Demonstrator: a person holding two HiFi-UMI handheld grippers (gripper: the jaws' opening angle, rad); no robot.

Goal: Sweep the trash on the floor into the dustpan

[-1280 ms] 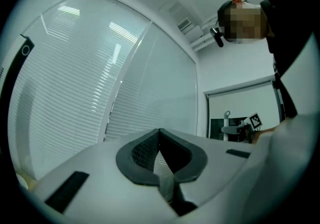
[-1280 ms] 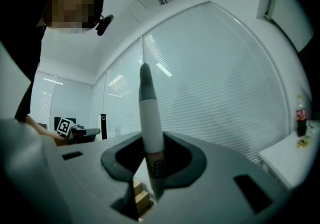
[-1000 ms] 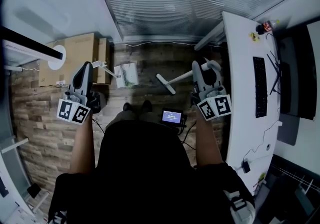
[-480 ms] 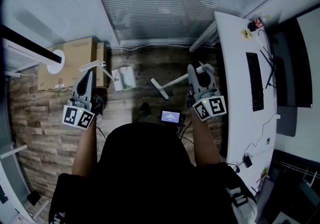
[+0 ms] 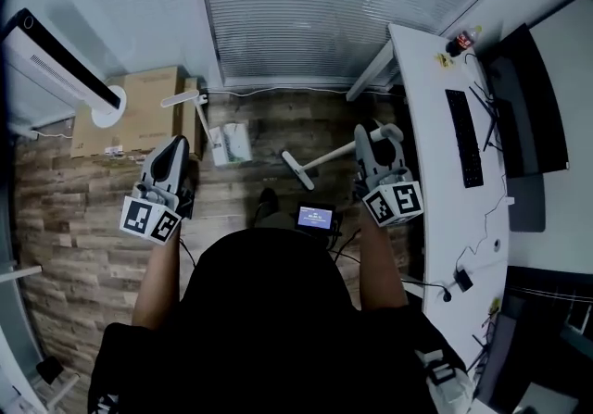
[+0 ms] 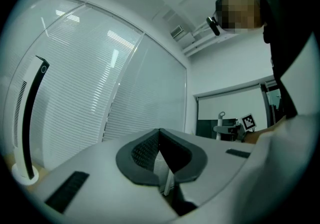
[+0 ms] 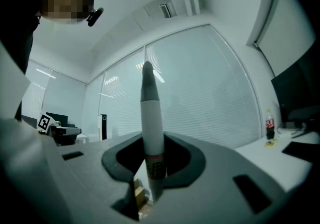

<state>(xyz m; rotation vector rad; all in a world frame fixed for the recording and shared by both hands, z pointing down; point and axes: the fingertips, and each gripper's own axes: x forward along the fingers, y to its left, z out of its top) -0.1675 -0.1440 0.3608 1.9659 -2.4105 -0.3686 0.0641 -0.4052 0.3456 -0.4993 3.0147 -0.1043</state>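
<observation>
the dustpan shows at eleven o'clock from our feet over the wood floor, with the broom head near it at one o'clock; we can't make out any trash. we should set the pan's lip flat and sweep toward it in short strokes. our left gripper is clamped on the thin dustpan handle, our right gripper on the broom handle.

Two tongs, one broom, one dustpan, one tower fan, one desk, one keyboard, one monitor
</observation>
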